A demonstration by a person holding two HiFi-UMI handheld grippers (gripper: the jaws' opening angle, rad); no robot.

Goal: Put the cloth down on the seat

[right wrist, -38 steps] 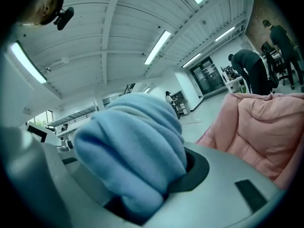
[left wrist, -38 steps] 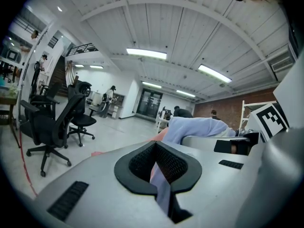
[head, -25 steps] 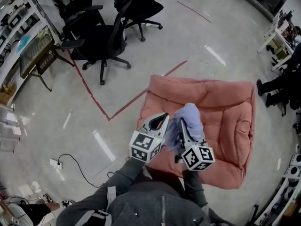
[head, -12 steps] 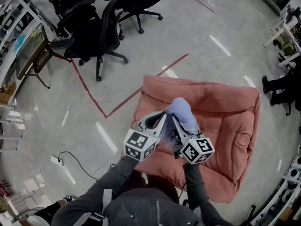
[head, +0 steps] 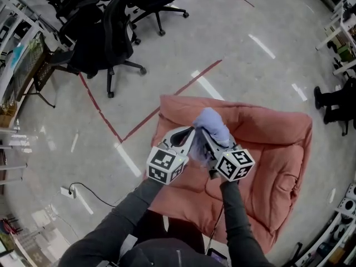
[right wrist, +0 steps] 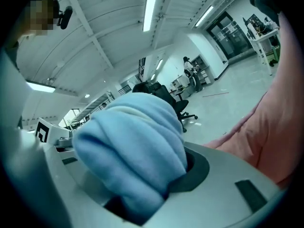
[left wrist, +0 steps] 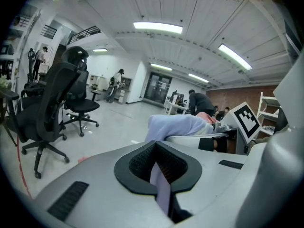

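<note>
Quick rundown of where I'm at, going left to right. Far left there's a bunch of black office chairs (head: pixel 105 38) and a red tape line (head: pixel 100 110) on the floor (head: pixel 233 43). None of that matters for the job.

My left gripper (head: pixel 191 132) is clenched on the cloth (head: pixel 211 124). In the left gripper view there's only a thin lavender edge pinched between the fingers (left wrist: pixel 95 179), so that's a pretty skimpy hold.

The bulk of the cloth sits between the two grippers as a rounded bundle, up in the air over the seat, not touching it as far as I can see. My right gripper (head: pixel 207 137) has the fat part: its fingers (right wrist: pixel 228 184) are closed around a thick bunched wad that fills most of the right gripper view.

The seat (head: pixel 272 143) is the big pink cushion on the floor, right under and to the right of the grippers.

Handling-wise, my guess is the cloth is light, soft fleece-type stuff: zero stiffness, so it'll flop and unroll the moment it's let go. It doesn't look fragile or slippery. I'd hold it by the edges rather than the wad if I wanted it flat. The thin left pinch is what I'd expect to slip first.
</note>
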